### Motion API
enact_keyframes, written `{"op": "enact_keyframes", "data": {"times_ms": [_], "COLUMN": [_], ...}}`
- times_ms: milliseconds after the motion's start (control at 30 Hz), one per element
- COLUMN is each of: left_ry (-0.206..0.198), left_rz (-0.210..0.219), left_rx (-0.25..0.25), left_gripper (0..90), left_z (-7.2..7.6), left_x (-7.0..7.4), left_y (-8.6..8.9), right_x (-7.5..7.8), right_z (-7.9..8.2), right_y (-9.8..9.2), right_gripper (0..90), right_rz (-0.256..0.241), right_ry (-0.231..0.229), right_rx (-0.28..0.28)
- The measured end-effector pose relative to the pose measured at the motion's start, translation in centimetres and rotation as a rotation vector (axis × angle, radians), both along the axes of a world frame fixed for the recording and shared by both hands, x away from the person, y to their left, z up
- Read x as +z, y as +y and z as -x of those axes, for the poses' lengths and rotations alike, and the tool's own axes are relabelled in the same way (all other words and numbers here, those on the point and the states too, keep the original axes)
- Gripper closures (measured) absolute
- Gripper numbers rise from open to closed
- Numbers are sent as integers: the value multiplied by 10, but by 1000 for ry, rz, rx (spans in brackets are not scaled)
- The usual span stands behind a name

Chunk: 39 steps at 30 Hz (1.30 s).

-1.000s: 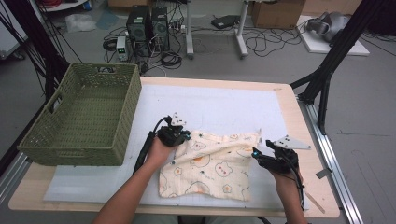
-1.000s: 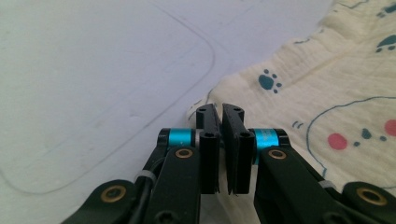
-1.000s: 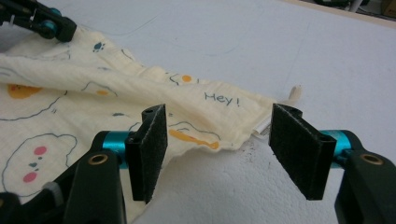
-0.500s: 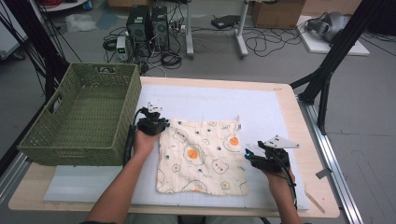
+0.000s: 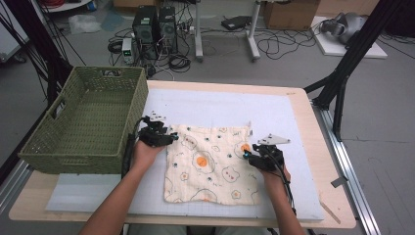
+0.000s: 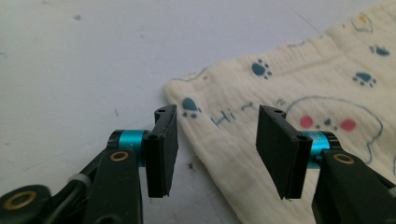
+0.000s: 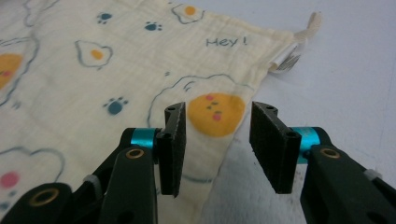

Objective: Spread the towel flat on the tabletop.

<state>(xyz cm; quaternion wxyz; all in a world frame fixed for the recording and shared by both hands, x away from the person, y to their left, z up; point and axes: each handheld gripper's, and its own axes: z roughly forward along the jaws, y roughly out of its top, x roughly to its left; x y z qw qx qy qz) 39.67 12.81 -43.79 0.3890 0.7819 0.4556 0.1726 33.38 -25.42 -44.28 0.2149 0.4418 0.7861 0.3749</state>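
High view shows one cloth lying flat on the white mat of the tabletop, right of one green basket. Left hand-held gripper straddles the cloth's near-left corner with jaws apart, holding nothing; right hand-held gripper stands likewise open over the right edge. Closing too shallow could likely miss the thin fabric or pinch the mat; uneven lifts would probably bunch or skew the cloth. Two grippers, one cloth, one sewn tag.

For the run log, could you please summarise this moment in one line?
cloth: flat on mat | left tool: open, at cloth corner | right tool: open, over cloth edge | basket: left
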Motion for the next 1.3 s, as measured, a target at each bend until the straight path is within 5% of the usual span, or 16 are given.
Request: {"op": "enact_keyframes", "data": {"times_ms": [133,200,267,333,667,733,900,1000,1067,1167,1300], "left_ry": [17,11,-2,-10,-91,-95,-90,-48,-45,-97,-93], "left_rz": [-20,-47,-69,-92,-102,-88,-79,-46,-16,17,29], "left_rx": [-25,-31,-63,-60,5,2,5,-12,-22,-27,-55], "left_gripper": [522,557,777,860,867,848,562,461,445,455,460], "left_z": [0,1,1,2,-6,-6,-2,1,4,14,27], "left_x": [-3,-4,-4,-3,-8,-9,-8,-5,-2,1,2], "left_y": [-5,-7,-8,-12,-34,-34,-27,-21,-20,-21,-19], "right_x": [-6,-7,-5,-2,-5,-5,-2,2,4,8,11], "right_z": [-16,-20,-22,-25,-32,-33,-26,-18,-10,-1,17], "right_y": [3,1,1,5,-6,-7,-12,-13,-15,-18,-25], "right_gripper": [588,701,851,871,874,867,666,609,561,482,432], "right_rz": [15,-32,-20,42,128,126,54,68,70,45,29], "right_ry": [34,46,60,51,-15,-20,-20,-58,-76,-83,-93], "right_rx": [-34,-38,-17,-22,-178,-177,-123,-88,-69,-45,-34]}}
